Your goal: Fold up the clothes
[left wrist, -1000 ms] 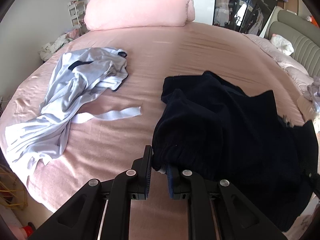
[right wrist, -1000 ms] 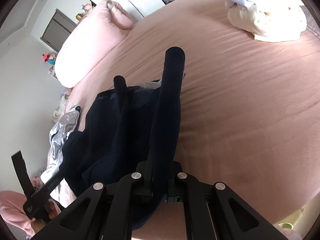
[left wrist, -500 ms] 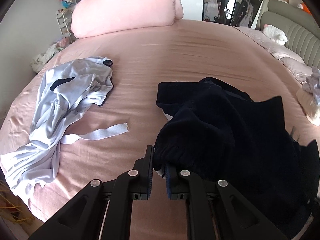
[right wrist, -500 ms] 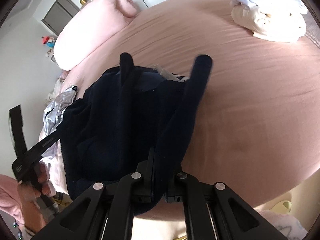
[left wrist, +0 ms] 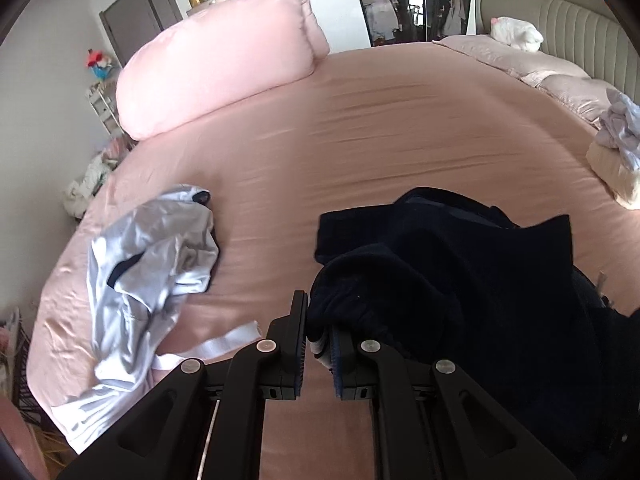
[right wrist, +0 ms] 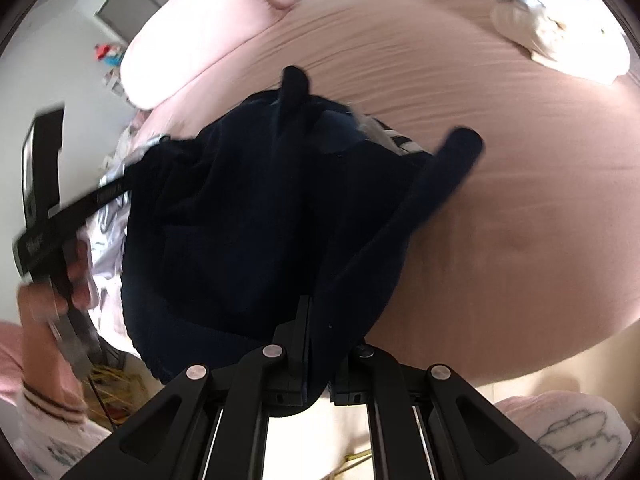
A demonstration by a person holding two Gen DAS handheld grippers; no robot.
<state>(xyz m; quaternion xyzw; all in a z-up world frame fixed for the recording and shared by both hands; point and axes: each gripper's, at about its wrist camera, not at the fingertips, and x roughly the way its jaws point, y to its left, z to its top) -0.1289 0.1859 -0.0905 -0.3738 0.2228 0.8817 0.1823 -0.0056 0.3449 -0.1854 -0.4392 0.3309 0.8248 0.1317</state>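
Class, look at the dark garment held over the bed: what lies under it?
Under the dark garment only the pink bedsheet shows around its edges. In the right view, a striped bit peeks out at its far edge. Whatever else lies beneath is covered.

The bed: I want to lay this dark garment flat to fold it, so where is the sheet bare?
Bare sheet runs beyond the dark garment, up to the pink pillow and across to the cream bundle. The near left is crowded by the pale garment and its strap. Both grippers grip the dark garment.
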